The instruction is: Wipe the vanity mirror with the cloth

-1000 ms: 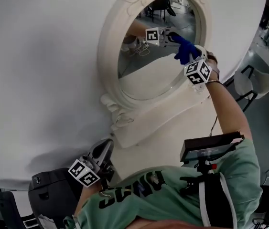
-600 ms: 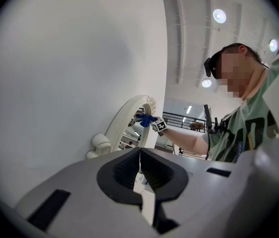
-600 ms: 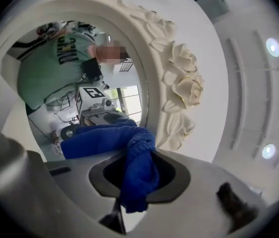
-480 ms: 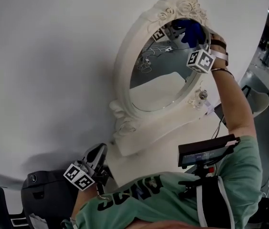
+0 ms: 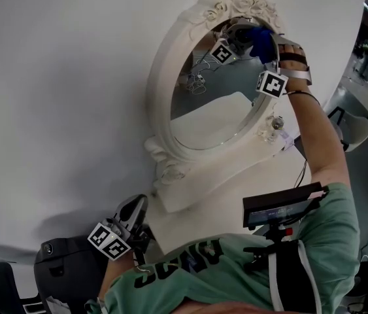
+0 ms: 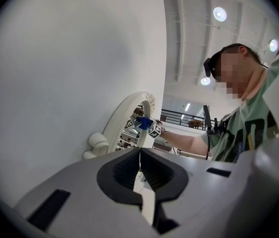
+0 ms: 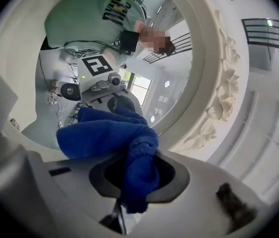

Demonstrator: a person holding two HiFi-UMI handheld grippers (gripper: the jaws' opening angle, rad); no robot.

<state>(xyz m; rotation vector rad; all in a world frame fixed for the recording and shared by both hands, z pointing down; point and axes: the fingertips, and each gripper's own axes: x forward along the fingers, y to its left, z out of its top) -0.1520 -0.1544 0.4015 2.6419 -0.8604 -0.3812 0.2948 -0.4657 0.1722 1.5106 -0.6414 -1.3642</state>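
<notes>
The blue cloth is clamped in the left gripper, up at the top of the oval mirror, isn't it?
Wrong gripper: the right gripper holds the blue cloth, up at the top of the oval mirror. The right gripper view shows its jaws closed on it.

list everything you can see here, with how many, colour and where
vanity mirror: one, white ornate oval frame, standing against the wall
wall: one, white, behind the mirror
cloth: one, blue, against the top of the mirror glass
screen: one, black, on a mount at the person's chest
dark object: one, black, lower left of the head view, can't tell what it is
shirt: one, green with dark lettering, on the person
right gripper: one, grey, raised to the mirror's top, jaws clamped on the cloth
left gripper: one, grey, held low below the mirror, jaws together, nothing between them
</notes>
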